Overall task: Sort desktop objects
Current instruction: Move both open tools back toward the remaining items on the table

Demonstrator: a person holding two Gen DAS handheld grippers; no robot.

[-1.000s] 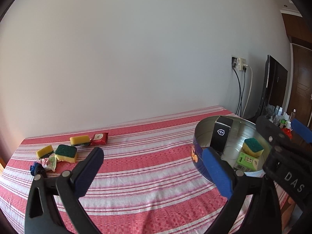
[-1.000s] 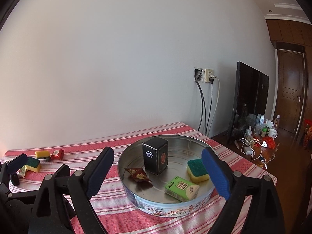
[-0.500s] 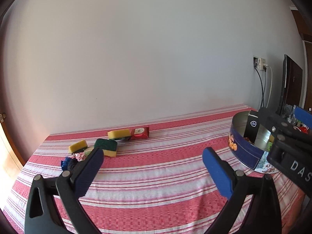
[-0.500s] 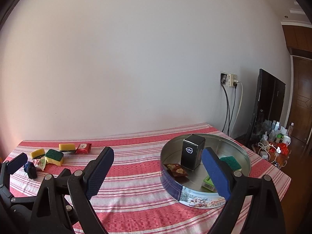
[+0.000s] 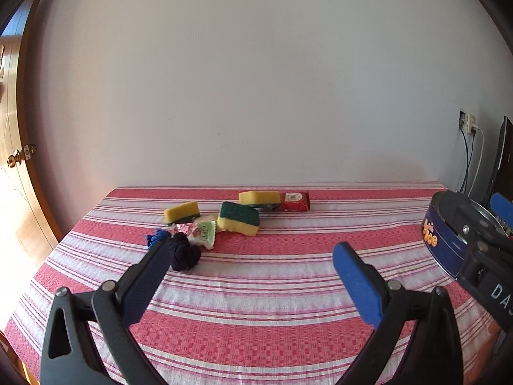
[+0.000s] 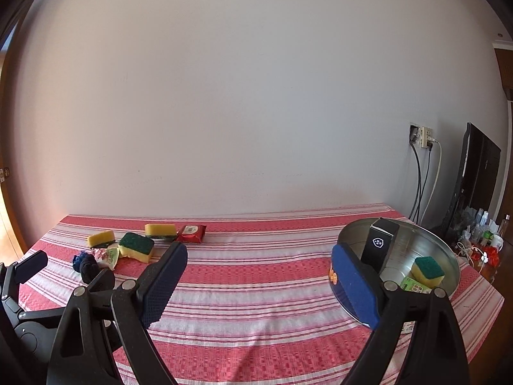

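Note:
On the red striped tablecloth point(image 5: 272, 276) lies a small pile: three yellow-and-green sponges point(image 5: 239, 218), a red packet point(image 5: 295, 200), a candy wrapper point(image 5: 202, 232) and a dark blue bundle point(image 5: 182, 253). My left gripper point(image 5: 251, 253) is open and empty, with the bundle just beyond its left fingertip. My right gripper point(image 6: 259, 253) is also open and empty, over bare cloth. To its right stands the round metal tin point(image 6: 416, 243), which holds a black box point(image 6: 380, 245), a sponge point(image 6: 428, 268) and a green carton point(image 6: 415, 285). The pile point(image 6: 136, 245) sits far left in the right wrist view.
A plain wall backs the table. A wooden door point(image 5: 16, 160) is at the left. A wall socket with cables point(image 6: 423, 134), a dark screen point(image 6: 477, 166) and a cluttered side table point(image 6: 481, 234) stand past the table's right edge. The tin point(image 5: 439, 247) shows at the left view's right.
Both views have swung left across the table. The pile has come toward the middle of the left wrist view and the tin has slid right. Both grippers stay open and empty.

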